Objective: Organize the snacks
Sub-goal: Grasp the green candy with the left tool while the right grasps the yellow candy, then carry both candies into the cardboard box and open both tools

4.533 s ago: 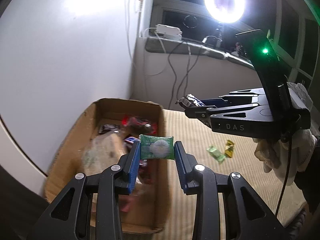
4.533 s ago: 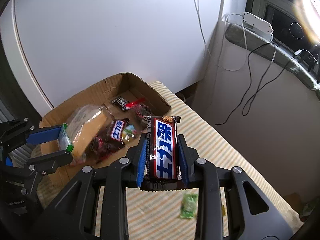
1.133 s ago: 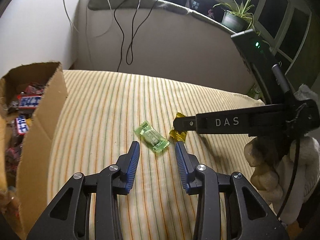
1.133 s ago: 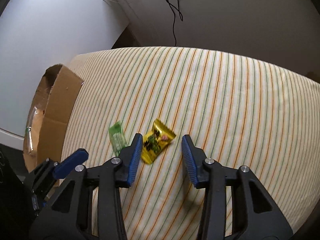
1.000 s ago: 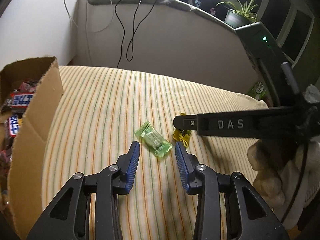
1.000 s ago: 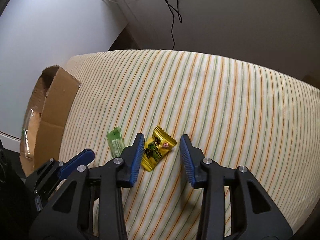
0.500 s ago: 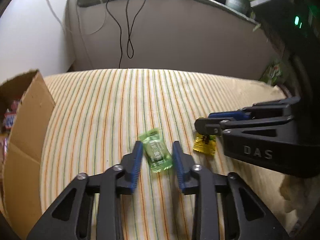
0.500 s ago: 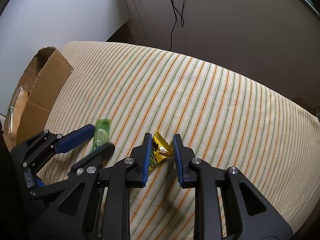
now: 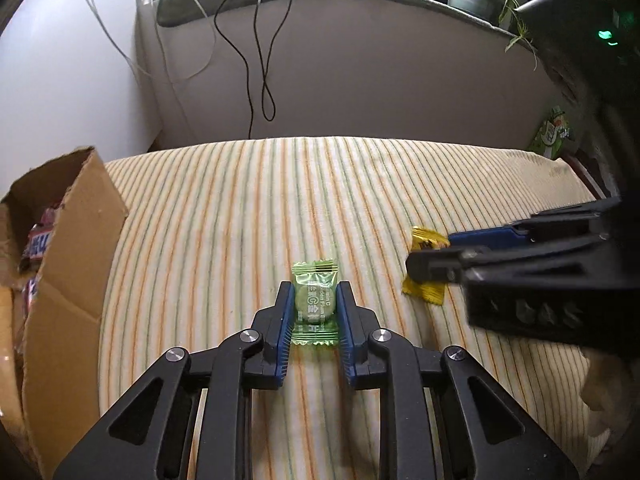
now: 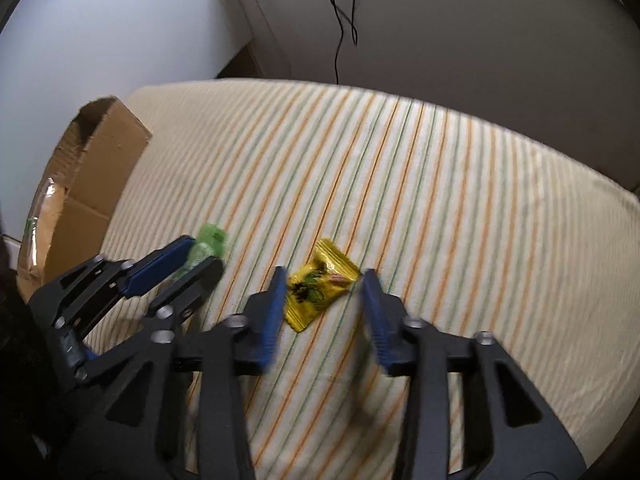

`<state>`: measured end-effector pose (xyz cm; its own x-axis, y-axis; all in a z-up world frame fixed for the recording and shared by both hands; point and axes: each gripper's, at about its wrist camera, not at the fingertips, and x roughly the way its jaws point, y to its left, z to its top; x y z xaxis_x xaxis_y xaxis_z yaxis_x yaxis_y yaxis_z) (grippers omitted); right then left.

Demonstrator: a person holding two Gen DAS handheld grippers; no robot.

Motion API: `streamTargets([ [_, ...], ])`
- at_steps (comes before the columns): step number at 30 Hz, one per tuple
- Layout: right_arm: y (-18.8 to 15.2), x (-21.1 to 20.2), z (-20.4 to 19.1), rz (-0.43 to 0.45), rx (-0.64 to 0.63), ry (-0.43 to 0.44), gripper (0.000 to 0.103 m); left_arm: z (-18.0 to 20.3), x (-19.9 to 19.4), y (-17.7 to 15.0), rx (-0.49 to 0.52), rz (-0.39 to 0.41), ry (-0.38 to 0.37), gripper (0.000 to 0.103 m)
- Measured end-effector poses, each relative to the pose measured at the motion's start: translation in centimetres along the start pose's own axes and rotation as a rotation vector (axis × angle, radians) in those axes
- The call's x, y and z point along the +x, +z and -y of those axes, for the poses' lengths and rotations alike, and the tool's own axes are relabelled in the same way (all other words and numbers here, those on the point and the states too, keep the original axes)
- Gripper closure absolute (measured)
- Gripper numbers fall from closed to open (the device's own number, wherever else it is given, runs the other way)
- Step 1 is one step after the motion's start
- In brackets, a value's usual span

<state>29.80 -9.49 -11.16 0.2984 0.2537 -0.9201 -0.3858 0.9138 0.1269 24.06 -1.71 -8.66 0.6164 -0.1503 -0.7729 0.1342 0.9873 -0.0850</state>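
Note:
A green candy [image 9: 314,308] lies on the striped cloth [image 9: 240,220]. My left gripper [image 9: 314,286] is closing, and its blue pads press the candy's two sides. The right wrist view shows that same gripper [image 10: 202,254] holding the green candy [image 10: 210,238] at lower left. A yellow candy [image 10: 320,282] lies between the fingers of my right gripper [image 10: 324,276]. Those jaws are opening and stand apart from the wrapper. From the left wrist view, the right gripper [image 9: 434,254] reaches in from the right over the yellow candy [image 9: 424,294].
An open cardboard box [image 9: 76,240] with several wrapped snacks [image 9: 40,240] stands at the left edge of the cloth; its flap [image 10: 100,152] leans outward. Black cables [image 9: 260,60] hang down the far wall. A green packet [image 9: 554,132] sits beyond the cloth's right end.
My left jaws have closed onto the green candy, which now lies straight between them. My right jaws narrowed around the yellow candy, then spread apart again.

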Motion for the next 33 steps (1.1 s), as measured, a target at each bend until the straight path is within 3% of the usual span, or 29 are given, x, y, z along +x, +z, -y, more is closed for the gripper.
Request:
streamTargets([
  [3, 0.6, 0.4, -0.3, 0.001, -0.008, -0.013, 0.089, -0.5, -0.8, -0.4, -0.014, 0.006, -0.003, 0.084],
  [4, 0.6, 0.4, -0.4, -0.002, -0.006, -0.007, 0.091, -0.6, -1.1, -0.4, -0.02, 0.012, -0.008, 0.084],
  [9, 0.2, -0.2, -0.6, 0.015, 0.0, 0.003, 0.092, -1.4, -3.6, -0.6, -0.036, 0.056, -0.015, 0.084],
  [16, -0.4, -4.0, -2.3, 0.086, -0.031, 0.013, 0.092, -3.5, -8.0, -1.3, -0.061, 0.132, -0.008, 0.084],
  [23, 0.1, -7.3, -6.4, 0.156, -0.114, 0.051, 0.091, -6.5, -11.2, -1.9, -0.091, 0.182, 0.035, 0.084],
  [33, 2.4, -7.8, -12.5, 0.192, -0.187, 0.129, 0.091, -11.3, -13.6, -2.0, -0.134, 0.218, 0.117, 0.084],
])
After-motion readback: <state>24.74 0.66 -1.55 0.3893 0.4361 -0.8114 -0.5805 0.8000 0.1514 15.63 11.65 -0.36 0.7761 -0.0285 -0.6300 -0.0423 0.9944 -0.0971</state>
